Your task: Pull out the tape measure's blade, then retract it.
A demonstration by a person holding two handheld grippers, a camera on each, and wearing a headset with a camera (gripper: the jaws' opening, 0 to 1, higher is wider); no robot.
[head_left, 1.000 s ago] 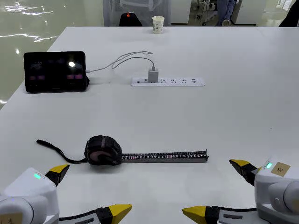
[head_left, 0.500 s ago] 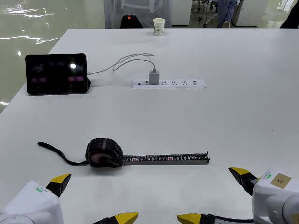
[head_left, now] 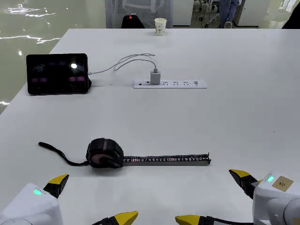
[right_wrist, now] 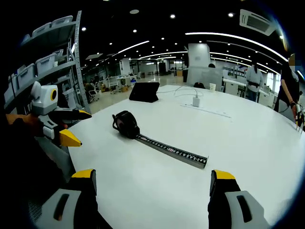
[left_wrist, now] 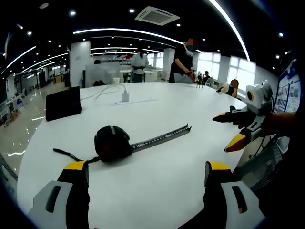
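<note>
While the tape measure [head_left: 104,153] lies on the white table [head_left: 243,103] with its blade [head_left: 166,159] drawn out flat to the right of the black case, both grippers sit low at the near edge, touching nothing. The left gripper [head_left: 92,199] has its yellow-tipped jaws spread wide and holds nothing, on the case's side of the table. The right gripper [head_left: 213,197] is likewise wide open and holds nothing, just short of the blade's hooked end. A black wrist strap [head_left: 58,152] trails from the case to the left. In the left gripper view the case sits ahead between that gripper's own jaws, the blade running away to the right toward the other gripper. In the right gripper view the blade's tip lies nearest and the case farther off. Well beyond the tape measure stand a dark tablet [head_left: 57,73], a white power strip [head_left: 169,84] with a charger [head_left: 155,76] plugged in, and a paper cup [head_left: 160,25] at the far edge.
</note>
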